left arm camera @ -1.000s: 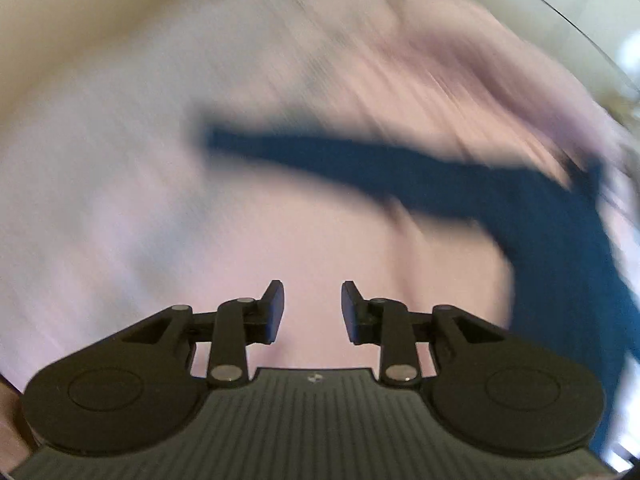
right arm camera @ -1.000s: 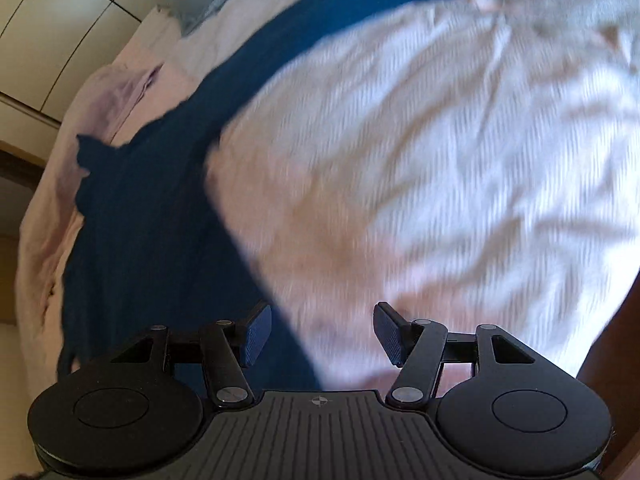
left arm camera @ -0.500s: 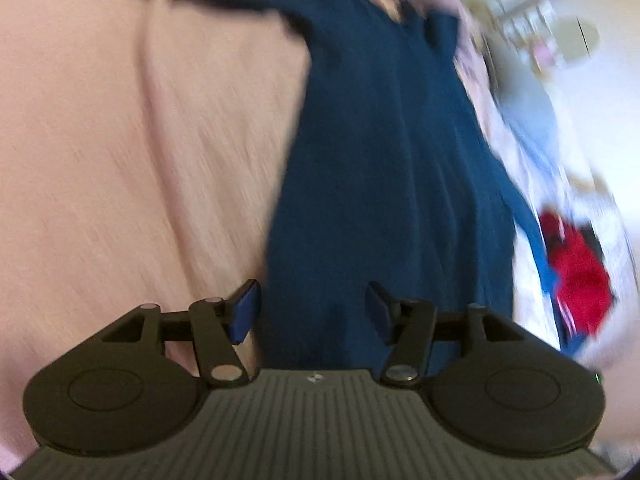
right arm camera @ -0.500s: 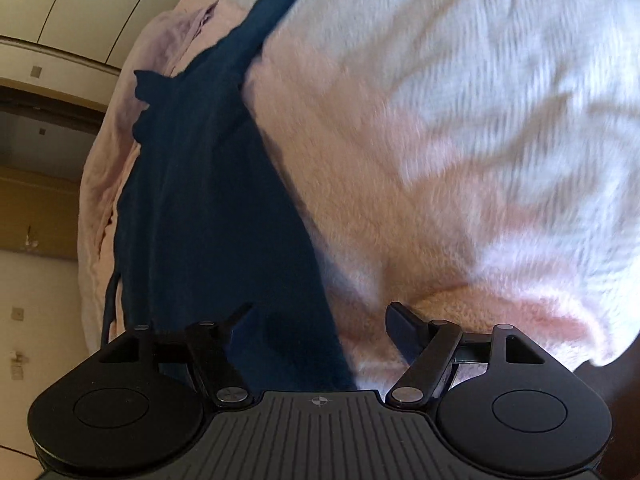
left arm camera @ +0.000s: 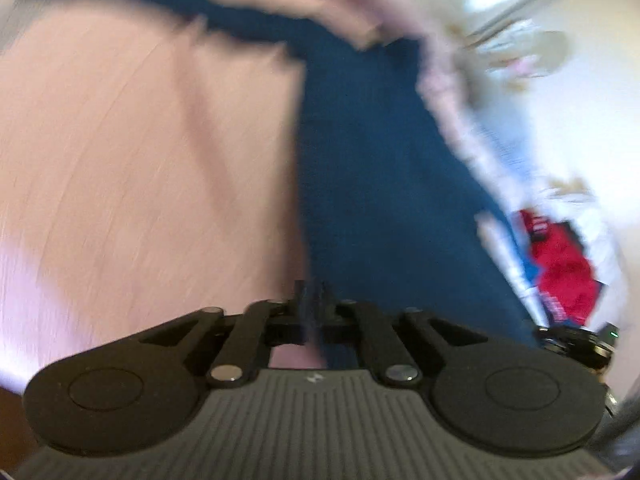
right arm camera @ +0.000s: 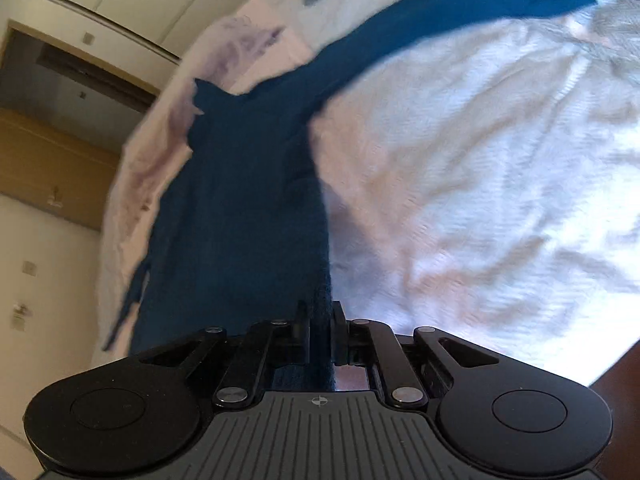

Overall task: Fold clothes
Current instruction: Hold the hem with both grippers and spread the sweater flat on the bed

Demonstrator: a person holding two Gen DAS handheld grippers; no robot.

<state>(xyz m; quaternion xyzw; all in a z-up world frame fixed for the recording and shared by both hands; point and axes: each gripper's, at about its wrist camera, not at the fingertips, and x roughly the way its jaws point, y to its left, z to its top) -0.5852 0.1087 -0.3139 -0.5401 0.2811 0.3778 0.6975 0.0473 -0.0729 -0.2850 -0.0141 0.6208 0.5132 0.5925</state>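
Observation:
A dark blue long-sleeved garment (right arm camera: 240, 200) lies spread on a bed covered with a pale pink blanket (right arm camera: 460, 180). One sleeve (right arm camera: 460, 12) stretches to the upper right in the right wrist view. My right gripper (right arm camera: 319, 320) is shut on the garment's near edge. In the blurred left wrist view the same garment (left arm camera: 380, 180) runs up the middle, and my left gripper (left arm camera: 314, 300) is shut on its near edge beside the blanket (left arm camera: 140, 140).
A red garment (left arm camera: 560, 264) lies at the right in the left wrist view. White cupboards and a wooden doorway (right arm camera: 60, 120) stand beyond the bed's left edge. A dark floor strip (right arm camera: 624, 368) shows past the bed's right corner.
Both grippers were open over the bed a second ago. They came down to the blue garment's near edge and closed on it.

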